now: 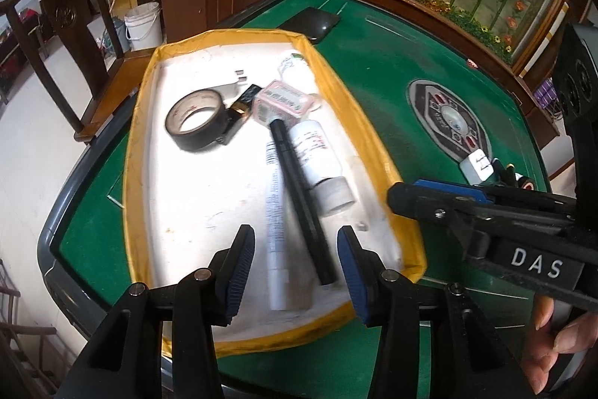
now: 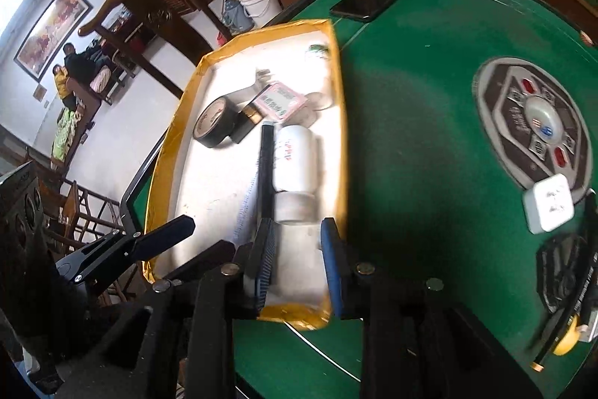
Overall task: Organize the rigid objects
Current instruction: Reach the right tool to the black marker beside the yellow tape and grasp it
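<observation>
A yellow-rimmed tray (image 1: 144, 122) (image 2: 338, 122) with a white floor sits on the green table. In it lie a black tape roll (image 1: 196, 124) (image 2: 216, 124), a small black box (image 1: 239, 109), a pink box (image 1: 282, 101) (image 2: 278, 101), a white bottle (image 1: 317, 152) (image 2: 295, 159), a black pen (image 1: 299, 197) (image 2: 266, 171) and a white tube (image 1: 274, 212). My left gripper (image 1: 295, 257) hangs open over the near ends of the pen and tube, touching neither. My right gripper (image 2: 297, 249) (image 1: 401, 199) stands slightly open just short of the bottle's cap (image 2: 295, 206), empty.
A black phone (image 1: 310, 21) (image 2: 370, 2) lies beyond the tray. The table's round control panel (image 1: 448, 122) (image 2: 534, 122) has a white plug adapter (image 1: 476, 167) (image 2: 547, 202) at its edge. Dark items and a yellow one (image 2: 564, 343) lie at the right. Wooden chairs and a bucket (image 1: 144, 25) stand past the table's left edge.
</observation>
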Demonstrator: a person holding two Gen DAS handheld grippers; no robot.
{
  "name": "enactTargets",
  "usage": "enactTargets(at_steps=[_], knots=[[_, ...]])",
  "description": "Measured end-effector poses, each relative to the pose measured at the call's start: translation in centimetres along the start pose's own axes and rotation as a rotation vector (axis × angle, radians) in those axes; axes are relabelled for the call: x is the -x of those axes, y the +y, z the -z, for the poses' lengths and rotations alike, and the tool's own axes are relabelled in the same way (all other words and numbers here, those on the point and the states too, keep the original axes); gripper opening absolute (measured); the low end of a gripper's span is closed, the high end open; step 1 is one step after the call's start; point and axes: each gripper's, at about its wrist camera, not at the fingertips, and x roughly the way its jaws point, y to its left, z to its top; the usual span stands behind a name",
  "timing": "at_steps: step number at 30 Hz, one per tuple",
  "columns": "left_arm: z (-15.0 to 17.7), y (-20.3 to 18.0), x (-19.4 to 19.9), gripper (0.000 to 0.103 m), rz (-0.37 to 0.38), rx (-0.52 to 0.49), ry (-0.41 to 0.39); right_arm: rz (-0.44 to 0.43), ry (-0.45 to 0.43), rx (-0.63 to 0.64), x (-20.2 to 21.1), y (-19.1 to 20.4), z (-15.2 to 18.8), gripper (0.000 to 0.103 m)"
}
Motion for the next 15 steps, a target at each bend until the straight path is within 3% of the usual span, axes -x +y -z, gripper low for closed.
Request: enactTargets(at_steps=[7, 15], knots=[[0.1, -3.2, 0.3, 0.049, 0.009, -0.044, -0.021, 0.006, -0.051, -0.094, 3.2, -4.5, 1.5, 0.025], [0.3, -5.5, 1.0, 0.049, 0.015, -0.071, -0.048, 0.043, -0.146, -0.280, 8.1, -12.8, 4.3, 0.025]])
